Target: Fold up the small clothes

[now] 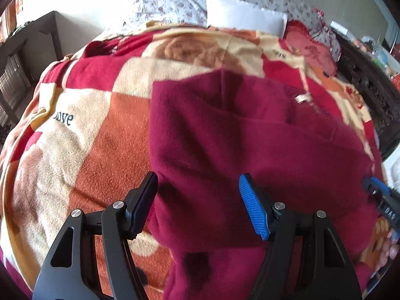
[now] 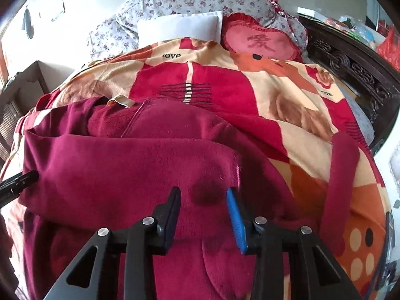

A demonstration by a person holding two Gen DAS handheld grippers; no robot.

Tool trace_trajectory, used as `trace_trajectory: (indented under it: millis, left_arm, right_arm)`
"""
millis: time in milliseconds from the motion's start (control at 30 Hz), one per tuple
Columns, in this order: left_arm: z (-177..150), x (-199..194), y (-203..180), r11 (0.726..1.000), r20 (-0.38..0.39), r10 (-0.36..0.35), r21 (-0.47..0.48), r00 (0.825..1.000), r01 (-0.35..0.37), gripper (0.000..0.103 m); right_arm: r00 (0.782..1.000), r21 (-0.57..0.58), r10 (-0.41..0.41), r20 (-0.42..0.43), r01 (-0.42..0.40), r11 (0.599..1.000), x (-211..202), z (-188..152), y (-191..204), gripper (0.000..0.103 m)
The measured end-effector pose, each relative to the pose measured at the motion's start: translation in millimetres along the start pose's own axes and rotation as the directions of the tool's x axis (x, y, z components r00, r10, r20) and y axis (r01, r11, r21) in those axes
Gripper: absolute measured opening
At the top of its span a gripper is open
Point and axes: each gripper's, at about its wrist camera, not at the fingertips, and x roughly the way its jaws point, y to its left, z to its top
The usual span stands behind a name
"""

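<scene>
A dark red fleece garment (image 1: 250,135) (image 2: 130,160) lies partly folded on a checked red, orange and cream blanket (image 1: 82,135) (image 2: 287,95), with a small pale label (image 2: 122,100) near its far edge. My left gripper (image 1: 198,183) is open just above the garment's near left edge, one finger over the blanket and the blue-padded one over the fleece. My right gripper (image 2: 203,193) hovers over the folded top layer near its right corner, jaws apart with nothing pinched. One sleeve (image 2: 337,175) trails to the right. Each gripper shows at the edge of the other's view.
A white pillow (image 2: 180,26), a red heart-shaped cushion (image 2: 260,42) and a floral quilt (image 2: 175,0) lie at the far end of the bed. Dark carved wooden furniture (image 2: 350,67) runs along the right side. A brown cabinet (image 1: 37,40) stands at the left.
</scene>
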Motion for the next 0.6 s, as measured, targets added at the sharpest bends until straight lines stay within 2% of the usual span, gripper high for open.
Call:
trace_trajectory:
  millis: [133, 233, 300, 400, 500, 600]
  left_arm:
    - [-3.9, -17.5, -13.4, 0.999, 0.031, -0.036, 0.003, 0.999, 0.036, 0.068]
    - [-10.5, -18.4, -29.8, 0.998, 0.011, -0.052, 0.046, 0.999, 0.052, 0.068]
    - [-15.5, -15.7, -40.2, 0.995, -0.009, -0.053, 0.079, 0.999, 0.054, 0.068]
    - [-22.0, -13.1, -49.7, 0.992, -0.019, -0.048, 0.117, 0.999, 0.05, 0.068]
    - [-26.3, -9.9, -53.8, 0.99, -0.02, -0.044, 0.135, 0.999, 0.046, 0.068]
    - [-27.8, -5.8, -53.2, 0.99, -0.036, -0.047, 0.13, 0.998, 0.051, 0.068]
  right_arm:
    - [1.0, 0.008, 0.017, -0.017, -0.017, 1.0, -5.2, -15.8, 0.4, 0.037]
    - [0.997, 0.01, 0.006, -0.081, -0.006, 1.0, 9.9, -29.0, -1.3, 0.037]
    - [0.998, 0.015, 0.027, -0.063, -0.026, 1.0, 4.4, -31.0, -4.2, 0.037]
    - [0.996, 0.093, 0.083, -0.038, -0.079, 0.993, -8.9, -27.4, -25.2, 0.037]
    - [0.995, 0.156, 0.095, -0.007, -0.092, 0.983, -16.3, -23.0, -52.7, 0.037]
    - [0.984, 0.236, 0.179, -0.018, -0.17, 0.957, -14.3, -17.2, -76.6, 0.037]
